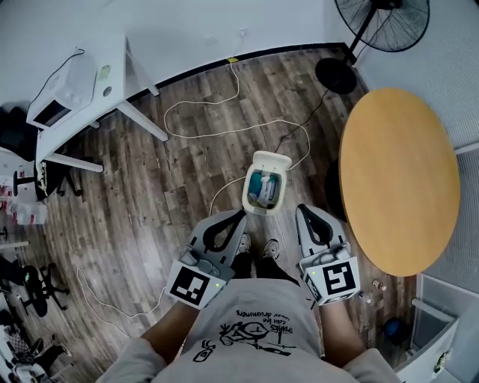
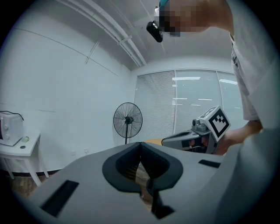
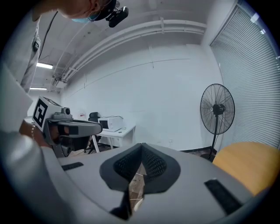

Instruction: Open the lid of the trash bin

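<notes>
Sitting where: trash bin [image 1: 262, 212] is on the floor, down and ahead, between both grippers' tips, long axis running away from the person
Lid: lid [image 1: 271, 159] looks flipped back already, at the far end
Left gripper [image 1: 239, 217]: jaws together, empty, maybe a touch nearer
Right gripper [image 1: 302, 212]: jaws together, empty
Room: wood-plank floor [image 1: 187, 187], round table [image 1: 397, 179] on the right, fan [image 1: 382, 22]

Cream trash bin [image 1: 262, 209] with teal showing inside. Honey-yellow round table [image 1: 397, 179], black fan [image 1: 382, 22], grey-brown plank-patterned floor [image 1: 150, 194], white desk [image 1: 116, 52]. Grey left gripper [image 1: 240, 216] and right gripper [image 1: 301, 212] (black-and-white square markers [image 1: 189, 286] on each), black pads [image 3: 155, 168].
</notes>
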Demonstrator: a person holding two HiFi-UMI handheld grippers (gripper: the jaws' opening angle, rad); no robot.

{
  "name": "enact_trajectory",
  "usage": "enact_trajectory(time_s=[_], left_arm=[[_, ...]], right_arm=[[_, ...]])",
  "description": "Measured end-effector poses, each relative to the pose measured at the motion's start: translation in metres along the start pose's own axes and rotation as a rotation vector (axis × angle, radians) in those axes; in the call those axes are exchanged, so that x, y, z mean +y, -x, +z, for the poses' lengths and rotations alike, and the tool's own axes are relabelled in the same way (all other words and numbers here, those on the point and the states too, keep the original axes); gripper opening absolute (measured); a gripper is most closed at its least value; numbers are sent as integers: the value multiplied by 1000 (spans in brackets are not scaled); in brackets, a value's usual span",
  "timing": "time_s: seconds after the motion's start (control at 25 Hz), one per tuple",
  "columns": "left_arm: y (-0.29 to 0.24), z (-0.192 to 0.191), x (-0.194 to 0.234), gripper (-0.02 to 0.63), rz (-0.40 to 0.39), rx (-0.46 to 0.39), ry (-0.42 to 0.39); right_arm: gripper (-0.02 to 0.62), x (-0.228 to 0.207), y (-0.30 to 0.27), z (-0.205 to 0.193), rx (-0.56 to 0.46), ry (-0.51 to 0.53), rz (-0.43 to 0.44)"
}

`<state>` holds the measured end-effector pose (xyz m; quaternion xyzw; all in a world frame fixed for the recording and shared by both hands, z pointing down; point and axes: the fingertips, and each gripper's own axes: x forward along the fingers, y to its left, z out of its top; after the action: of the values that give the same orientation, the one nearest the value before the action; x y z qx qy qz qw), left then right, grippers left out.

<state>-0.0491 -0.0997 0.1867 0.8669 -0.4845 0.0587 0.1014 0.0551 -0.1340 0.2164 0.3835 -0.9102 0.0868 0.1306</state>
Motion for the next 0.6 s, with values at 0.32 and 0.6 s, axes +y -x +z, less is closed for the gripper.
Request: enact_trajectory(time_s=[0.32, 0.6], left_arm=[[15, 41, -5, 15, 2, -60, -21], [21, 72, -13, 15, -22, -97, -48]], right_arm=[[8, 8, 24, 52, -73, 42, -9], [8, 15, 39, 93, -116, 66, -4]])
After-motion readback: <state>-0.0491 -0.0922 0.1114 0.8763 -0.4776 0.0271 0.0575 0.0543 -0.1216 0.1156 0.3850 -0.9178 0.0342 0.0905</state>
